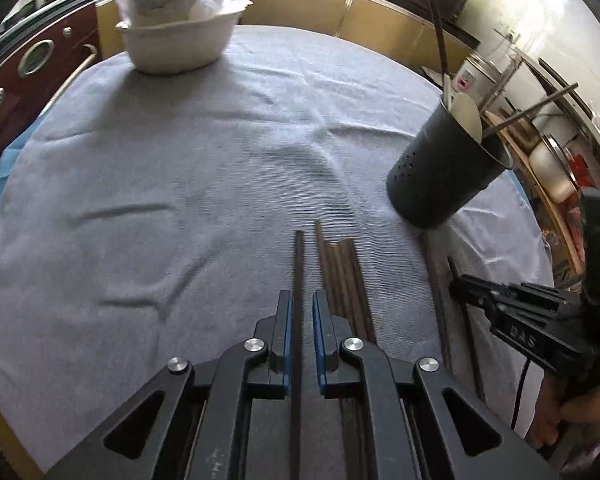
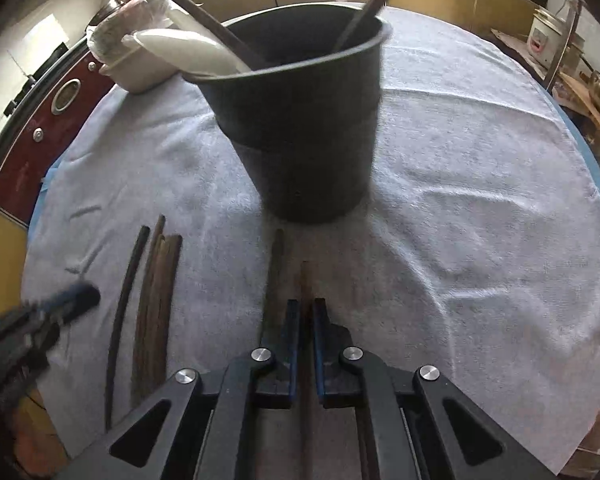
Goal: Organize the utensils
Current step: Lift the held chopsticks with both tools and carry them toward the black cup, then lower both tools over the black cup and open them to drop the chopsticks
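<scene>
A black utensil holder (image 1: 444,172) stands on the grey cloth at the right, holding a white spoon (image 1: 469,114) and chopsticks; it fills the middle of the right wrist view (image 2: 304,128). My left gripper (image 1: 301,300) straddles a dark chopstick (image 1: 299,264), jaws narrowly apart with a small gap on each side. A bundle of brown chopsticks (image 1: 346,280) lies just right of it. My right gripper (image 2: 307,306) has its jaws close around a brown chopstick (image 2: 305,280) lying before the holder. It also shows in the left wrist view (image 1: 460,286).
A white bowl stack (image 1: 176,36) stands at the cloth's far left. A dark chopstick (image 2: 122,312) and the brown bundle (image 2: 156,312) lie left of my right gripper, another stick (image 2: 275,276) beside it. The table edge (image 1: 4,432) curves near left; shelves with pots stand right.
</scene>
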Motion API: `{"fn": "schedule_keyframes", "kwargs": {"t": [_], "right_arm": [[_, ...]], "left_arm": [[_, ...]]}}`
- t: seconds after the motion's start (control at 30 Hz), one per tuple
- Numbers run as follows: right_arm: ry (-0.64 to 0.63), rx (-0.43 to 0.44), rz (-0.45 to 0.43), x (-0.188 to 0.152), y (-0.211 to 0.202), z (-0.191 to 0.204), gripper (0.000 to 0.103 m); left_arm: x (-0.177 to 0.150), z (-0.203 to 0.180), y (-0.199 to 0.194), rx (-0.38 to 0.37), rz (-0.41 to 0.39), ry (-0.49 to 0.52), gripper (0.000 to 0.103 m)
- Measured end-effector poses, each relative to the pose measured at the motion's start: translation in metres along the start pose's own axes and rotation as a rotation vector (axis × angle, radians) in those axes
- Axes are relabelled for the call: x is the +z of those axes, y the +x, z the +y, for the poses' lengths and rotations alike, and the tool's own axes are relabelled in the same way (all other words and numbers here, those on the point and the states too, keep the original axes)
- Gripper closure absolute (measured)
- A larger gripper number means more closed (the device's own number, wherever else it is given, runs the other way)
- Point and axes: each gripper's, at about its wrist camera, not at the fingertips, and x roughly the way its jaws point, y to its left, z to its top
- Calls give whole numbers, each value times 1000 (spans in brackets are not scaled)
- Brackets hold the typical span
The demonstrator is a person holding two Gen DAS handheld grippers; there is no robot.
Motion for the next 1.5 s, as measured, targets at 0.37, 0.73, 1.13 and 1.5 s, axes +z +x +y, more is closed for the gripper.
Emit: {"fn": "schedule_keyframes", "kwargs": {"t": [0.37, 0.73, 1.13, 1.5], "right_arm": [[-25, 0, 55, 12, 8, 1, 95], [-60, 14, 101, 36, 17, 4, 95], [-11, 110, -81, 8, -34, -3, 97], [-14, 209, -368, -33, -133, 0, 97]], "left_arm": [[22, -1, 35, 10, 77, 4, 94], [43, -2, 47, 18, 90, 20, 93], [26, -4, -8, 18, -89, 19, 96], [-14, -36, -136, -11, -382, 71, 96]]}}
